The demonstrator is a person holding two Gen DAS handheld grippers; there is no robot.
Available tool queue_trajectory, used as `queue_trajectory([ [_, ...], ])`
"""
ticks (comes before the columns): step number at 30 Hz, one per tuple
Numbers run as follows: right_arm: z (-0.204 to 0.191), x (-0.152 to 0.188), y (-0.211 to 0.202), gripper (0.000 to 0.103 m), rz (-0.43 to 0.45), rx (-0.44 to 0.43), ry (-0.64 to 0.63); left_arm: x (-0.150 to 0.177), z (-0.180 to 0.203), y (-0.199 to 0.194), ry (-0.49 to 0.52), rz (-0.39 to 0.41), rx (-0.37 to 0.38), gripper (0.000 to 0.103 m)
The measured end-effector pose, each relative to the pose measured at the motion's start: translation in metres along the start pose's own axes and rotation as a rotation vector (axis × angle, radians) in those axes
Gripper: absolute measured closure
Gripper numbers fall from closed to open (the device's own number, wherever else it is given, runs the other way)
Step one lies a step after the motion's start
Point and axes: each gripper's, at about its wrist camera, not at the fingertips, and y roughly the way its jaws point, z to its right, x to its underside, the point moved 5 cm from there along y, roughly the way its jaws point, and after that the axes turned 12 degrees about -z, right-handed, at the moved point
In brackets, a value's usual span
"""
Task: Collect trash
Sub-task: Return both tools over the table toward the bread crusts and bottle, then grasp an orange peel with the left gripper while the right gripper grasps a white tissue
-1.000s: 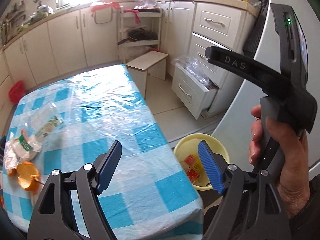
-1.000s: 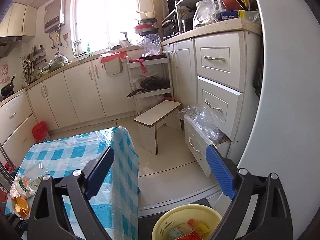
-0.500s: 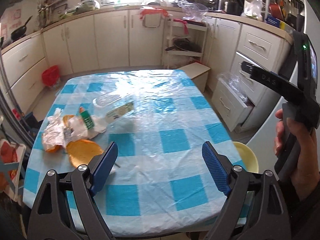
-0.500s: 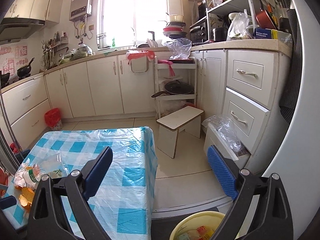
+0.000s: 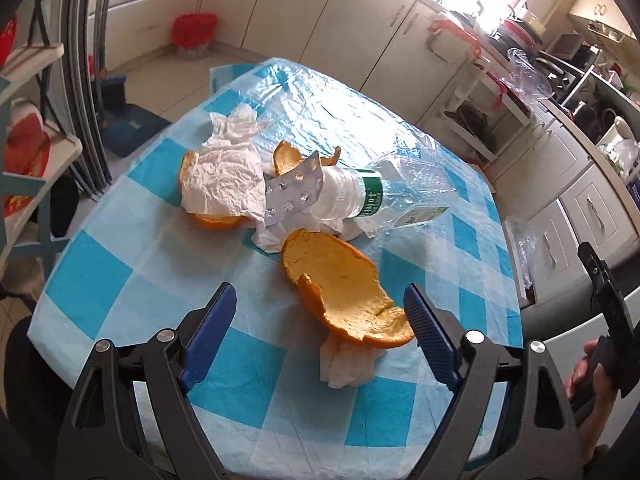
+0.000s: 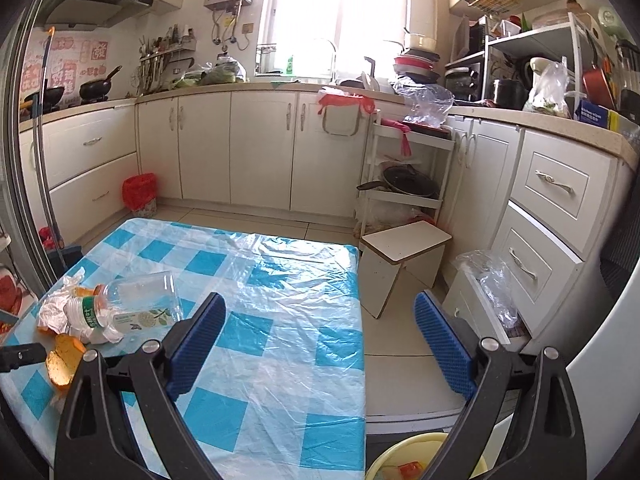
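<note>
Trash pile [image 5: 304, 208] on blue-checked table [image 5: 132, 264], kitchen cabinets [image 6: 256, 148] behind; both hand-held grippers [image 5: 316, 336] [image 6: 320, 344] spread apart, empty.

peel [image 5: 340, 288] nearest on table [image 5: 132, 264], bottle [image 5: 384, 196] behind, tissue [image 5: 228, 176] left

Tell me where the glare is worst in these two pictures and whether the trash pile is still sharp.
Right wrist view: the bright kitchen window is blown out white, and sheen streaks the clear plastic over the blue checked tablecloth. Left wrist view: the big orange peel and silver blister pack are sharp; fisheye bends the cream cabinets.
</note>
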Motion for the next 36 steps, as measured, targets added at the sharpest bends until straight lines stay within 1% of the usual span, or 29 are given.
queue_trajectory([
  [1,-0.005,0.001,0.001,0.011,-0.002,0.001,-0.018,-0.002,-0.001,0.006,-0.012,-0.015,0.005,0.032],
  [2,-0.010,0.002,0.001,0.011,-0.002,0.002,-0.034,-0.003,-0.002,0.012,-0.018,-0.024,0.010,0.034],
  [3,-0.013,0.003,0.002,0.011,-0.001,0.005,-0.053,-0.003,-0.003,0.016,-0.021,-0.028,0.014,0.039],
  [4,-0.016,0.003,0.002,0.011,0.001,0.007,-0.067,-0.004,-0.001,0.019,-0.017,-0.028,0.013,0.045],
  [5,-0.019,0.004,0.002,0.011,0.003,0.008,-0.080,-0.005,0.001,0.021,-0.007,-0.031,0.007,0.048],
  [6,-0.021,0.005,0.002,0.011,0.003,0.007,-0.088,-0.006,0.004,0.024,0.000,-0.032,0.001,0.053],
  [7,-0.023,0.005,0.002,0.011,0.003,0.004,-0.094,-0.007,0.006,0.028,0.004,-0.034,-0.002,0.063],
  [8,-0.025,0.005,0.003,0.011,0.002,0.001,-0.099,-0.008,0.007,0.031,0.006,-0.039,-0.004,0.070],
  [9,-0.027,0.006,0.003,0.011,0.000,-0.004,-0.104,-0.008,0.007,0.034,0.004,-0.049,-0.010,0.083],
  [10,-0.028,0.006,0.004,0.011,-0.003,-0.009,-0.110,-0.010,0.006,0.038,-0.003,-0.056,-0.008,0.090],
  [11,-0.030,0.007,0.005,0.011,-0.009,-0.014,-0.116,-0.011,0.005,0.039,-0.008,-0.061,0.000,0.092],
  [12,-0.031,0.007,0.006,0.011,-0.015,-0.018,-0.123,-0.012,0.005,0.039,-0.008,-0.059,0.005,0.097],
  [14,-0.036,0.009,0.007,0.011,-0.023,-0.027,-0.137,-0.014,0.005,0.034,-0.001,-0.048,0.016,0.098],
  [20,-0.054,0.016,0.010,0.011,-0.062,-0.067,-0.193,-0.022,0.000,-0.002,0.006,0.021,0.095,0.098],
  [25,-0.082,0.028,0.012,0.011,-0.102,-0.115,-0.272,-0.029,-0.015,-0.034,-0.019,0.069,0.151,0.098],
  [28,-0.102,0.036,0.008,0.011,-0.125,-0.202,-0.297,-0.031,-0.030,-0.052,-0.040,0.086,0.172,0.098],
  [31,-0.131,0.045,-0.001,0.011,-0.140,-0.319,-0.321,-0.030,-0.050,-0.065,-0.058,0.101,0.169,0.098],
  [34,-0.165,0.055,-0.009,0.011,-0.169,-0.439,-0.339,-0.029,-0.073,-0.072,-0.069,0.103,0.133,0.098],
  [36,-0.185,0.060,-0.012,0.011,-0.186,-0.492,-0.358,-0.026,-0.091,-0.067,-0.081,0.081,0.109,0.098],
])
